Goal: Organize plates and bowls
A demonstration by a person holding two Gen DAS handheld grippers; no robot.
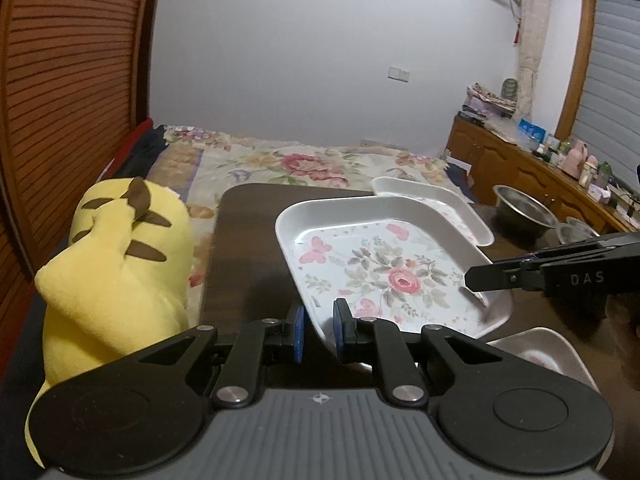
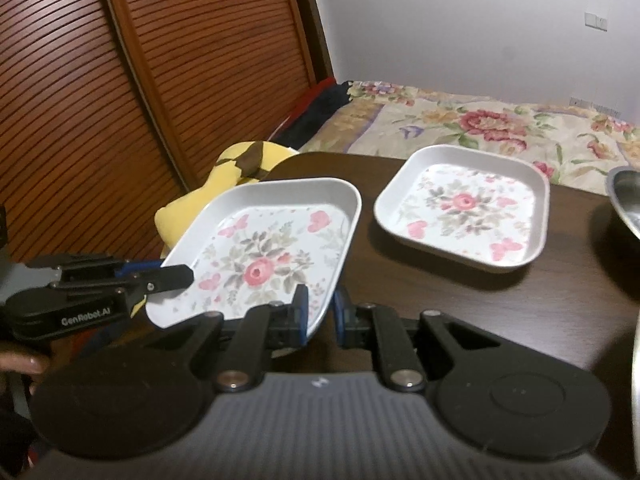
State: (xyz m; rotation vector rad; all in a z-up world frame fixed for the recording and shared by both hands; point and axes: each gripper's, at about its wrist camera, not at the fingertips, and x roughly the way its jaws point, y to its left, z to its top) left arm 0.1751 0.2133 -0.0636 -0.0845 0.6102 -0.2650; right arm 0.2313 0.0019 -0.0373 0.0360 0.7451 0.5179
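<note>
While both grippers' fingers (image 1: pixel 319 326) (image 2: pixel 320 312) pinch opposite rims, the floral plate (image 1: pixel 384 272) hangs tilted.

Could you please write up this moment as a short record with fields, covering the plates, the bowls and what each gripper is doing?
held item: square white floral-print plate, tilted above the dark wooden table
left gripper: shut on the held plate's near corner
right gripper: shut on that plate's opposite edge
second plate: matching square floral plate, flat on the table, apart from the held one
third plate: partly visible below the held one
bowls: round steel bowls at the table's far right
bystander: yellow plush toy beside the table
</note>
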